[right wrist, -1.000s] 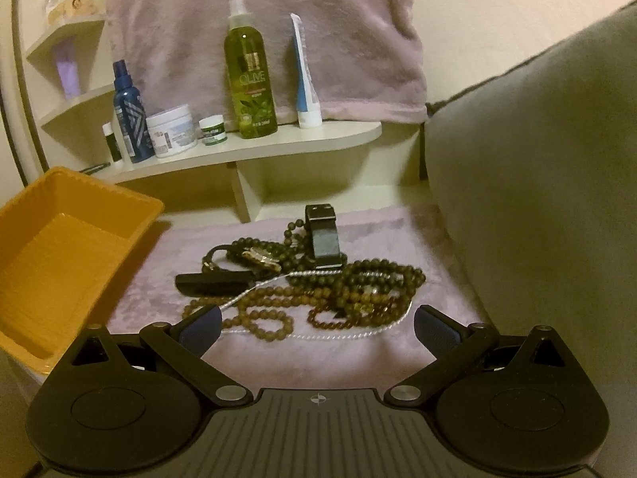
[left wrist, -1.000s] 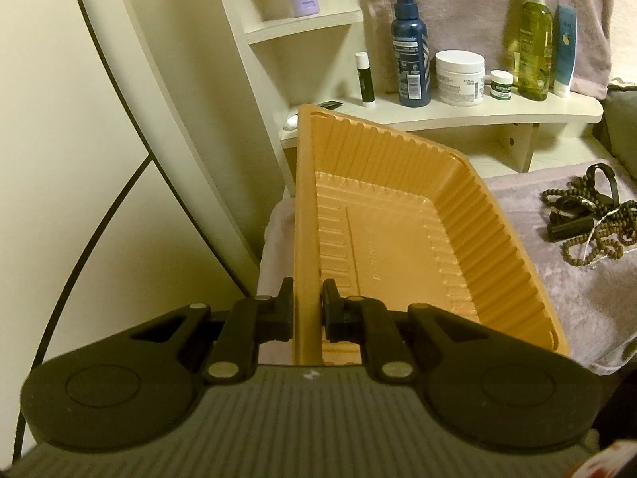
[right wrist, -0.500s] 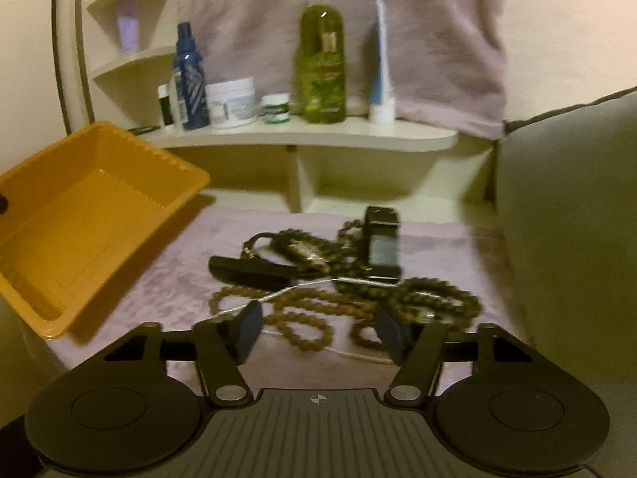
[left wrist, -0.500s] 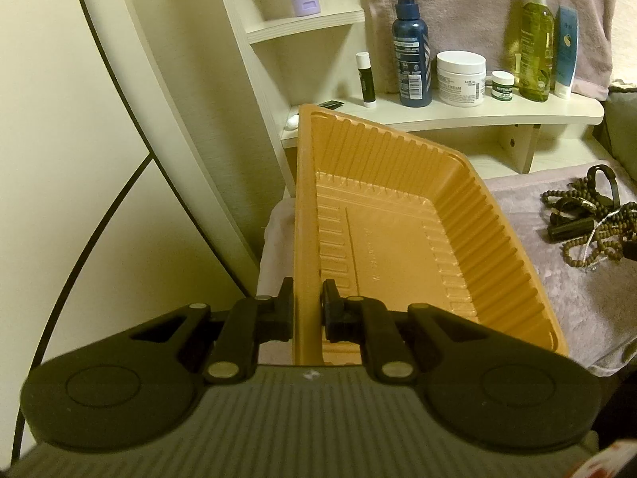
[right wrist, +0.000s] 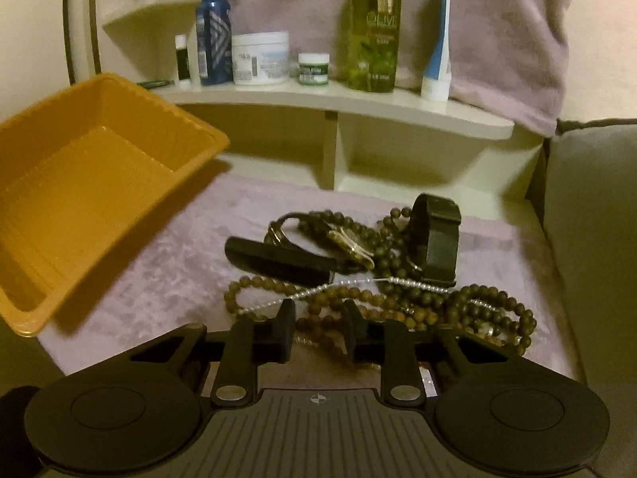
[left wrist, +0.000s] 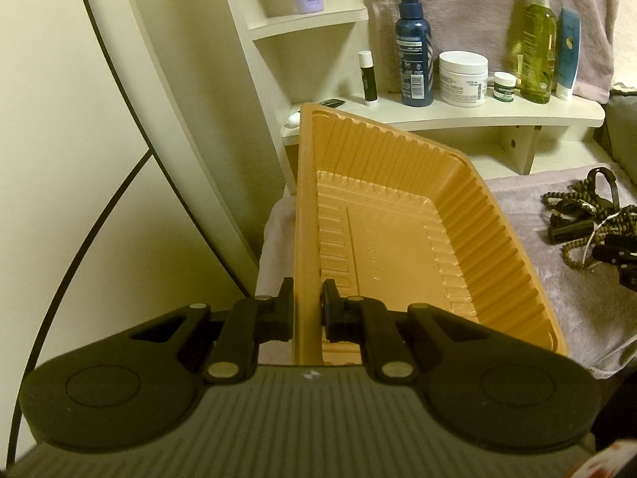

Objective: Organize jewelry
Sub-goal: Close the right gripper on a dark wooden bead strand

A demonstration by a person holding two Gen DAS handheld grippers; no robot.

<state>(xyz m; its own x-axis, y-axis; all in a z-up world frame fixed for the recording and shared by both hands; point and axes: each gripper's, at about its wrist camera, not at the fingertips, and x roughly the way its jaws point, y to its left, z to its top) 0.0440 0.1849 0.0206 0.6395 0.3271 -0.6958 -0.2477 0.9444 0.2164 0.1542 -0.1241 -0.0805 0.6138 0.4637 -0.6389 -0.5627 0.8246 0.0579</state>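
Observation:
An orange plastic tray (left wrist: 398,247) is tilted up at the left, and my left gripper (left wrist: 307,310) is shut on its near rim. The tray (right wrist: 99,183) also shows at the left of the right wrist view. A tangle of brown bead strands (right wrist: 469,306), a thin pearl strand (right wrist: 398,281), a black fitness band (right wrist: 438,235) and a black bar piece (right wrist: 278,259) lies on the lilac cloth (right wrist: 167,263). My right gripper (right wrist: 318,318) is low at the pile's near edge, its jaws closing with brown beads between the fingers. Its fingertips (left wrist: 617,255) show at the pile in the left wrist view.
A cream shelf (right wrist: 358,103) behind holds a blue spray bottle (right wrist: 215,28), a white jar (right wrist: 260,57), a small green jar (right wrist: 314,68), a green olive bottle (right wrist: 374,28) and a tube (right wrist: 438,59). A grey cushion (right wrist: 589,219) borders the cloth on the right.
My right gripper moved forward and down to the bead pile, rolled, and narrowed its jaws from wide open to close around the beads. The left gripper and the tray stayed put.

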